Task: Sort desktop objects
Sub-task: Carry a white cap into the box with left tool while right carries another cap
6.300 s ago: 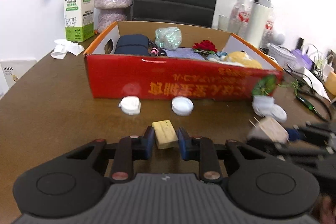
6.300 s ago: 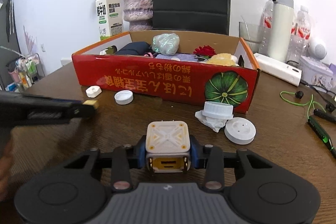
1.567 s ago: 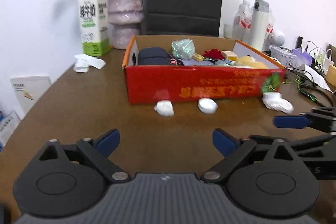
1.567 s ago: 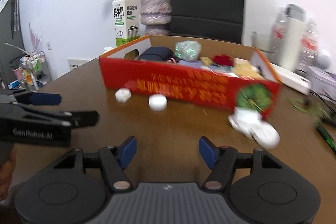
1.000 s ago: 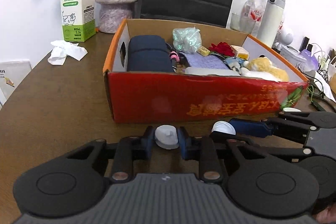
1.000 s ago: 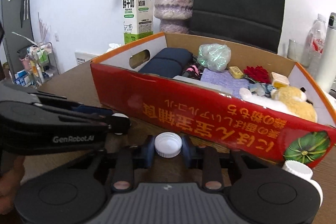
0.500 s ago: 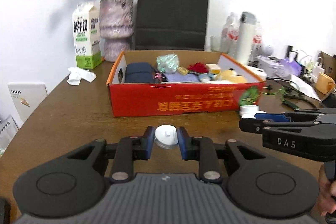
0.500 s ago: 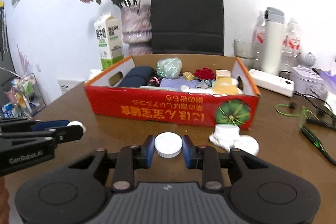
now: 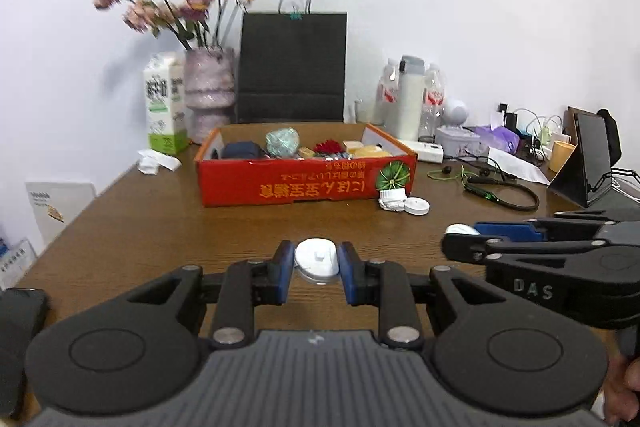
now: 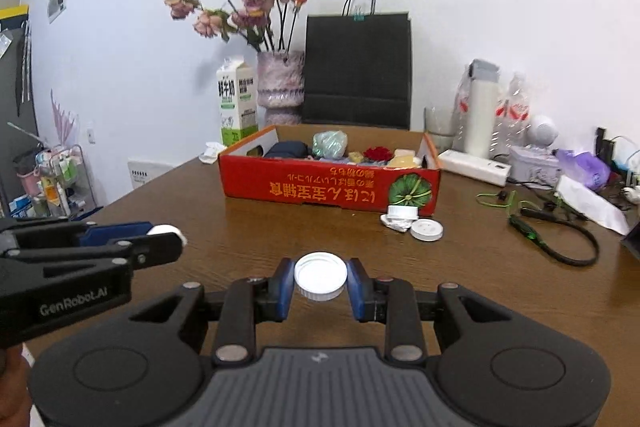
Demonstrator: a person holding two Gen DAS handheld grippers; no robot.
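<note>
Both tongs have drawn back from the red box [image 9: 306, 173] since half a second ago, so it now sits farther off and more of the bench [image 9: 160, 227] shows before it. Left tongs [image 9: 317, 265] grip a white fitting [image 9: 317, 261] with a small stud on top, pinched between the blue pads and held above the bench. Right tongs [image 10: 321, 283] clamp a round white cap [image 10: 321, 281] by its ribbed edge, likewise off the wood. Each pair shows in the other's view, side on, with a white piece at its tip.

By the box's right front corner, under the green pumpkin print, lie another white cap [image 10: 403, 212] on crumpled paper and a flat white disc [image 10: 427, 229], touching one another. Inside the box are a dark pouch [image 9: 241, 149], a greenish wad [image 9: 282, 141] and a red flower [image 9: 329, 147], among smaller bits too small to tell. Behind stand a milk carton [image 9: 163, 107], a vase [image 9: 209, 87] of flowers and a black bag [image 9: 294, 67].
</note>
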